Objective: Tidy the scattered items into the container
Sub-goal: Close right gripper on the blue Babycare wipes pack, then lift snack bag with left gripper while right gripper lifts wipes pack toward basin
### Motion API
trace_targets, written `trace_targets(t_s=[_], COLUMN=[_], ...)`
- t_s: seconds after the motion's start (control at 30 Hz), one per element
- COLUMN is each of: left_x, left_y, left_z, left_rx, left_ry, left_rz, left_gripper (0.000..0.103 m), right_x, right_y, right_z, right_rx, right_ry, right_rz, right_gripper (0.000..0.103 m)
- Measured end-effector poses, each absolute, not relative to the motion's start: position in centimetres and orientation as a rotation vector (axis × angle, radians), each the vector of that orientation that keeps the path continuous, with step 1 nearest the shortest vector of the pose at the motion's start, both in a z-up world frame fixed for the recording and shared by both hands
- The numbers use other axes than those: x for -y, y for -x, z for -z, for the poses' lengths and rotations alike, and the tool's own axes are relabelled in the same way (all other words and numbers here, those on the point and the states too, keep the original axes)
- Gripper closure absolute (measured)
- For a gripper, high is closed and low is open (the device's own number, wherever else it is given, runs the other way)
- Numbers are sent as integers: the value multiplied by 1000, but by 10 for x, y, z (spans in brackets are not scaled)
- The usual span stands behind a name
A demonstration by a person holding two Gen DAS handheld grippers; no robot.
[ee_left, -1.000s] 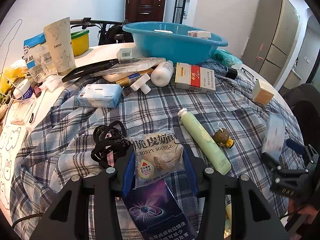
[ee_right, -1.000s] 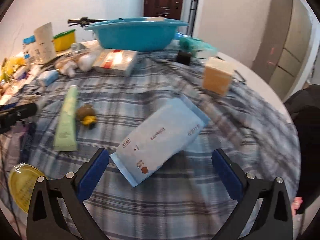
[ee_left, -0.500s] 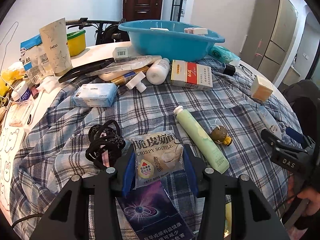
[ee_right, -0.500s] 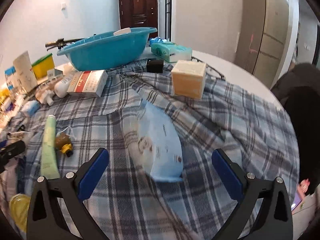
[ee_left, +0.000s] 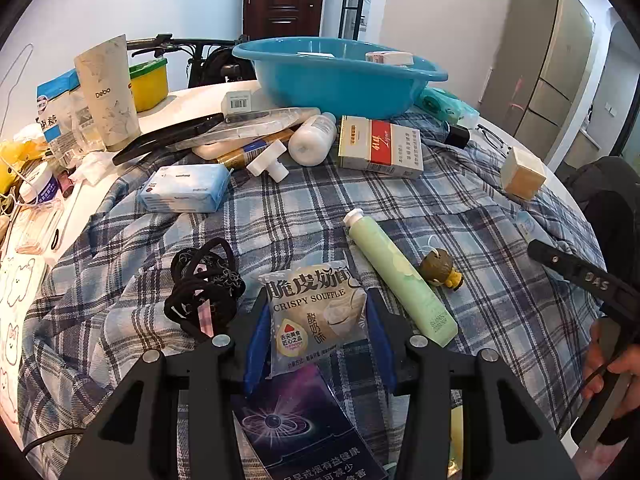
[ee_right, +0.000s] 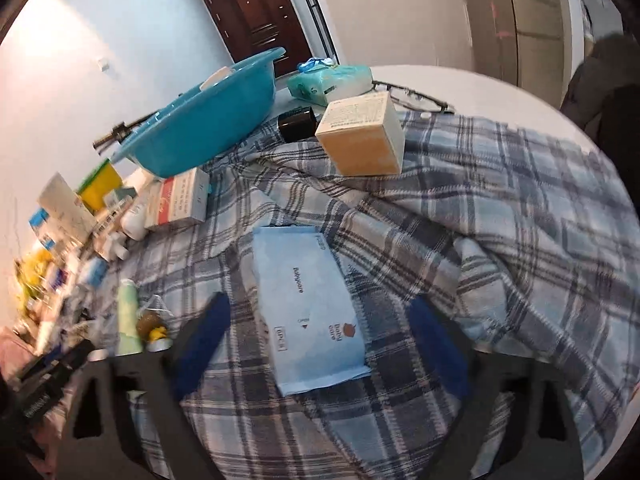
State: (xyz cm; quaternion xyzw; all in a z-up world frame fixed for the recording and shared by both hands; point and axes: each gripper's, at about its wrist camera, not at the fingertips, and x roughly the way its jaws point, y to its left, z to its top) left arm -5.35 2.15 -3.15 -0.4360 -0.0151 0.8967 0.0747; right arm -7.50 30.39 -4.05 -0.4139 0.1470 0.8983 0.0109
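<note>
A blue basin (ee_left: 340,76) stands at the far side of the table; it also shows in the right wrist view (ee_right: 208,128). My left gripper (ee_left: 316,328) is shut on a Crispy Souffle snack packet (ee_left: 316,312), just above the plaid cloth. My right gripper (ee_right: 316,344) is open, its blue pads either side of a light blue wipes pack (ee_right: 308,304) lying flat on the cloth. Its black body (ee_left: 584,280) shows at the right edge of the left wrist view.
Scattered on the plaid cloth (ee_left: 280,220) are a green tube (ee_left: 396,276), a small toy (ee_left: 438,270), black hair ties (ee_left: 200,284), a tissue pack (ee_left: 184,188), a red-and-white carton (ee_left: 380,148), a white bottle (ee_left: 312,140) and a tan box (ee_right: 360,136).
The right gripper has swung and rolled, closing in low over the wipes pack, which now lies between its pads. The left gripper has stayed put with the snack packet.
</note>
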Motion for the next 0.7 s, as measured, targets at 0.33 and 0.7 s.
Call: trace_targets(t_s=[0.33, 0.7], left_x=[-23, -18], left_y=[54, 49], left_z=[30, 6], left_rx=[42, 34], left_ry=[1298, 1147], left_rz=[-2698, -2778], left_gripper=[56, 57], right_x=[-298, -287], right_y=[66, 63], right_z=[20, 0], right_rx=[-259, -82], right_ry=[1154, 1034], right_rz=[-2834, -2874], right_gripper=[61, 62])
